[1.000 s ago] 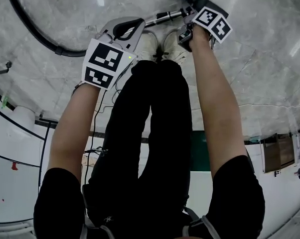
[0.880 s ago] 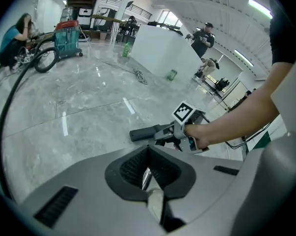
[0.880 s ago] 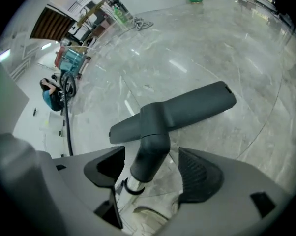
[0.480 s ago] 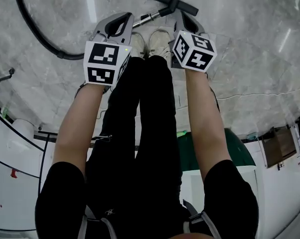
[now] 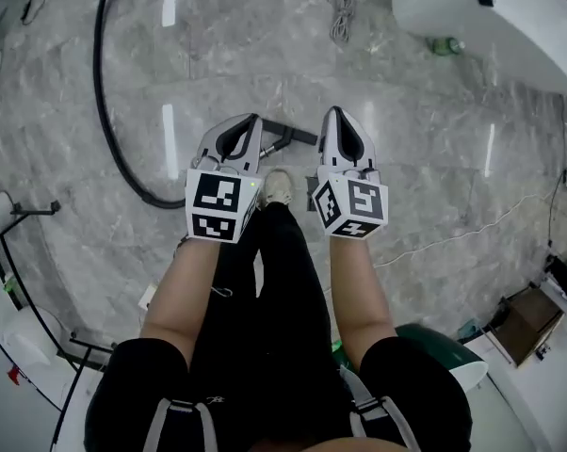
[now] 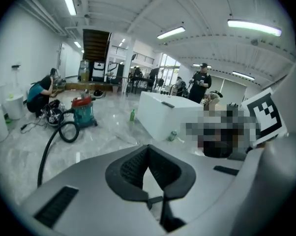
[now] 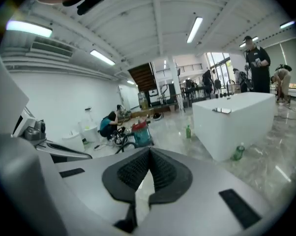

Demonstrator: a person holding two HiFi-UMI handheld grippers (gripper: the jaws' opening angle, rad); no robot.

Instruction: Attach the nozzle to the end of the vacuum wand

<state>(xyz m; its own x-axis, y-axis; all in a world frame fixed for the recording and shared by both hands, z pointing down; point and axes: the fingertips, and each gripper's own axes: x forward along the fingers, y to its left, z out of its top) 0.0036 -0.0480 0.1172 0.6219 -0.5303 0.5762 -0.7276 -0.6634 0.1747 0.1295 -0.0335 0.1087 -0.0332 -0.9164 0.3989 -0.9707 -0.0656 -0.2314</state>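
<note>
Both arms are out in front, bare forearms running side by side over the black trousers, elbows tucked in. The left gripper (image 5: 254, 120) and the right gripper (image 5: 333, 112) sit level with each other, close but apart, marker cubes turned up toward the head camera, noses pointing ahead and a little down. In the left gripper view the dark ribbed pads meet at the tips, pressed together on nothing. It's the same in the right gripper view: the jaws are closed and empty, with open room beyond them.

The nozzle (image 5: 293, 134) lies on the marble floor (image 5: 434, 158), showing in the gap between the two claws and far below them, in neither grip. The wand (image 5: 275, 146) leads off it and slips from sight behind the left claw. Left of the left claw, the black hose (image 5: 112, 130) curves across the floor. A pale shoe (image 5: 278, 187) peeks out just behind the claws.
</note>
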